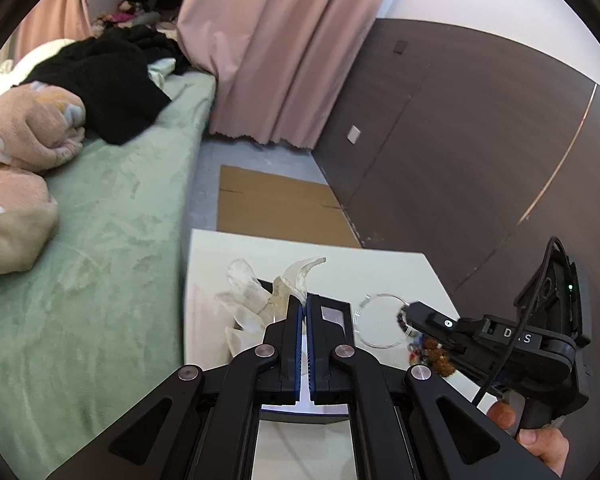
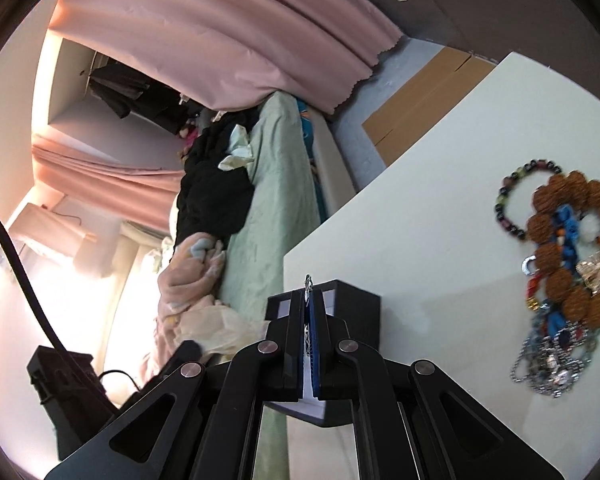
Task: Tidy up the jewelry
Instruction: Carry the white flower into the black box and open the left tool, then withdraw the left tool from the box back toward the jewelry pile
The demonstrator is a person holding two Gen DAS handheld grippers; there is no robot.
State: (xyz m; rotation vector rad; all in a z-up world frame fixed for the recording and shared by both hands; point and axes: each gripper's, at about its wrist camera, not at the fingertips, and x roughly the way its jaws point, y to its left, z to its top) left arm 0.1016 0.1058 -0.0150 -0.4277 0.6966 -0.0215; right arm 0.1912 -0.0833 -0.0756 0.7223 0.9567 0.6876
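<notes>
The left tongs (image 1: 304, 300) are clenched on a clear plastic bag (image 1: 300, 276) above the white desk (image 1: 400, 276). The right tongs (image 2: 310, 286) are clenched on a thin silver chain (image 2: 309, 280). The bagging step seems in hand; next, the chain should be fed into the bag. The jewelry pile (image 2: 564, 272) lies on the desk at right.

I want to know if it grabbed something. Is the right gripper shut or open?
Shut. The right gripper has its jaws pressed together on a thin silver chain that pokes out at the tips.
</notes>
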